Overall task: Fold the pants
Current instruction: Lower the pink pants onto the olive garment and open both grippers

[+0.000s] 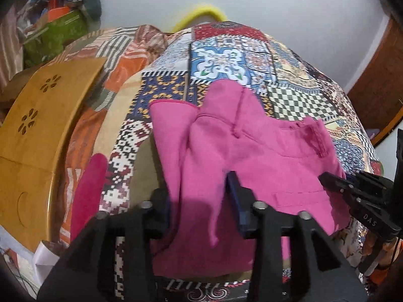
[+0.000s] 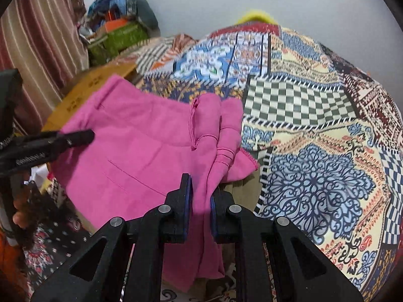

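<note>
Pink pants (image 1: 252, 156) sit right under my tongs, bunched on the patchwork bedspread (image 1: 226, 58), waistband end toward me, legs doubled up behind. Going L to R: wooden board (image 1: 42, 115) off to the left, then my left gripper (image 1: 199, 196), jaws apart w/ pink cloth lying between them but pads not pinching it, so that side looks let go. Further right, my right gripper (image 2: 201, 196) has jaws nearly shut, clamped on a fold of the same fabric near the crotch seam.

Step, as I read it: laying a fold down onto the bed, L side released, R side not yet. Looks roughly midway; cloth is rumpled, edges not squared.

Next move prob calls for: lower R corner flat, release, then smooth + line up edges before another fold.
</note>
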